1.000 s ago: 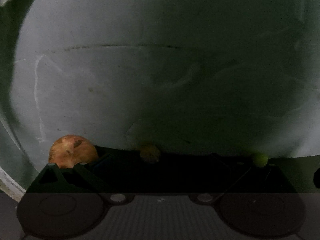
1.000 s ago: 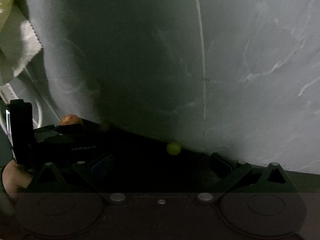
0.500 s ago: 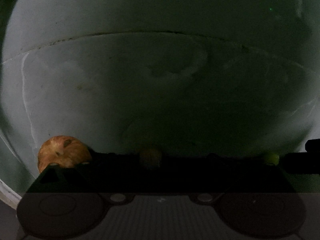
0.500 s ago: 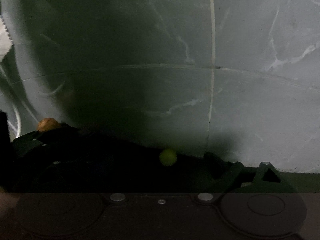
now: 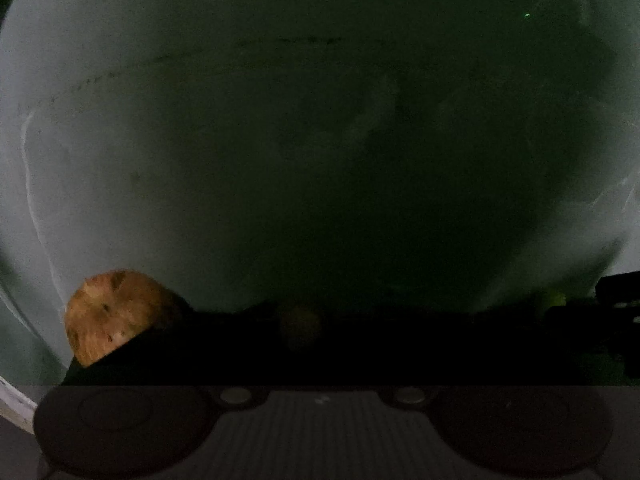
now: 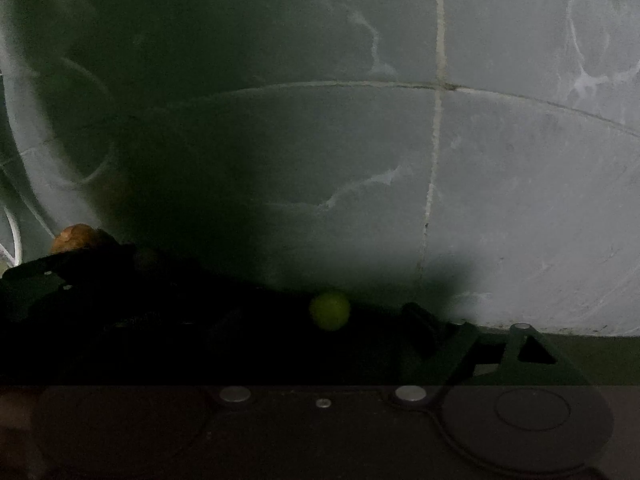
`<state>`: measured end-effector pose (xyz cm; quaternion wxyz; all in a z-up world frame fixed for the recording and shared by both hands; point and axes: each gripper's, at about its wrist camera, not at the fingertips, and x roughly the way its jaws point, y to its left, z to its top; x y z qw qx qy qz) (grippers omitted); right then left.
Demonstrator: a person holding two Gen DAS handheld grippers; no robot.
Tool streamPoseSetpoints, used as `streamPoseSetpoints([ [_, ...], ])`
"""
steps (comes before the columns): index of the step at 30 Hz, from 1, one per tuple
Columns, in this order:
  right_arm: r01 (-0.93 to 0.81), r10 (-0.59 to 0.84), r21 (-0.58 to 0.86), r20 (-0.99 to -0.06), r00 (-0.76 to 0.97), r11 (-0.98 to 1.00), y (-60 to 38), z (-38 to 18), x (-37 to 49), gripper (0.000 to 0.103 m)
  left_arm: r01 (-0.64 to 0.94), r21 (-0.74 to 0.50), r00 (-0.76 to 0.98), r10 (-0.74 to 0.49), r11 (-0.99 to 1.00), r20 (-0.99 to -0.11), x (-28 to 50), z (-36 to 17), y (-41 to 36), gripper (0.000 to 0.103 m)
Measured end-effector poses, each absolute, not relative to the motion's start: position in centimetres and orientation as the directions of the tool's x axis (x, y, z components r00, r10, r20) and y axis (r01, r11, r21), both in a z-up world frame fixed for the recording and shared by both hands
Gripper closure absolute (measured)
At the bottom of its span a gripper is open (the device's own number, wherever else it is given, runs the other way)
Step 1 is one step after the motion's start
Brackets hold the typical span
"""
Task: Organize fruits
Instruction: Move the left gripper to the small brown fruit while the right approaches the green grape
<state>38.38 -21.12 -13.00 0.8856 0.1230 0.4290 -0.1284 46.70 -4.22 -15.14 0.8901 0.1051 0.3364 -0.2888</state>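
Observation:
Both views are very dark. In the left wrist view an orange-brown fruit (image 5: 116, 312) sits at the lower left, partly behind my left gripper's dark finger. A small brownish round fruit (image 5: 300, 326) lies in shadow between the fingers, and a small yellow-green fruit (image 5: 554, 300) shows at the far right. In the right wrist view the yellow-green fruit (image 6: 330, 310) sits between my right gripper's fingers, its right finger (image 6: 432, 332) apart from it. The orange-brown fruit (image 6: 76, 238) is at the far left, behind the other gripper's dark body (image 6: 60, 276). The left fingers are too dark to read.
Grey marbled floor tiles (image 6: 520, 200) with pale grout lines fill both views. A white cable (image 6: 12, 236) curls at the left edge of the right wrist view. A heavy shadow covers the middle of the floor.
Both views have darkened and shifted a little. The orange-brown fruit looks closer in the left wrist view. The yellow-green fruit stays centred in the right wrist view.

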Motion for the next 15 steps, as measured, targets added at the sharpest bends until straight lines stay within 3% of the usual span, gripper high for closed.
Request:
streamPoseSetpoints([
  [10,0.34,-0.132,0.096,-0.797,0.589,0.936,-20.6,-13.6,39.5,0.018,0.581,-0.011,0.612,-0.445,0.814,-0.654,47.2,-15.1,-4.1,0.053],
  [15,0.337,-0.133,0.091,-0.799,0.586,0.937,-20.5,-13.8,39.9,0.02,0.584,-0.017,0.607,-0.45,0.812,-0.655,47.7,-14.9,-4.0,0.074],
])
